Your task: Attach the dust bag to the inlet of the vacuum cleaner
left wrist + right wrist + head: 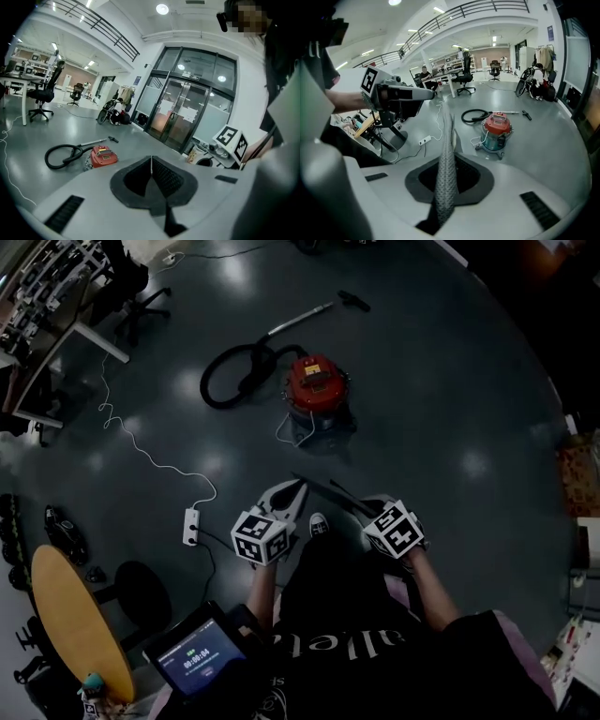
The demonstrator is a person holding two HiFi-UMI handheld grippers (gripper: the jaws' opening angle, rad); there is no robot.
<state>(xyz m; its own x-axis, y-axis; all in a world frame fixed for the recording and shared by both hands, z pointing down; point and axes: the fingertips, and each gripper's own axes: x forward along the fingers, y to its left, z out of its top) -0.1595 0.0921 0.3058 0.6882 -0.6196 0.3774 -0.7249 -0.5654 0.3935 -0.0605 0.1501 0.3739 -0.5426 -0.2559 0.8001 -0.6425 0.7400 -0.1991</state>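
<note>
The red vacuum cleaner (317, 390) stands on the dark floor ahead of me, its black hose (230, 371) coiled to its left and a metal wand (302, 319) lying beyond it. It also shows small in the left gripper view (103, 156) and in the right gripper view (497, 129). My left gripper (298, 486) and right gripper (339, 493) are held side by side in front of the person's body, well short of the vacuum. In each gripper's own view the jaws stand pressed together with nothing between them. No dust bag shows in any view.
A white power strip (191, 526) with a trailing cable lies on the floor to my left. A round wooden table (70, 620) and a tablet (195, 657) are at lower left. Desks and an office chair (141, 301) stand at far left. Glass doors (183, 117) are beyond.
</note>
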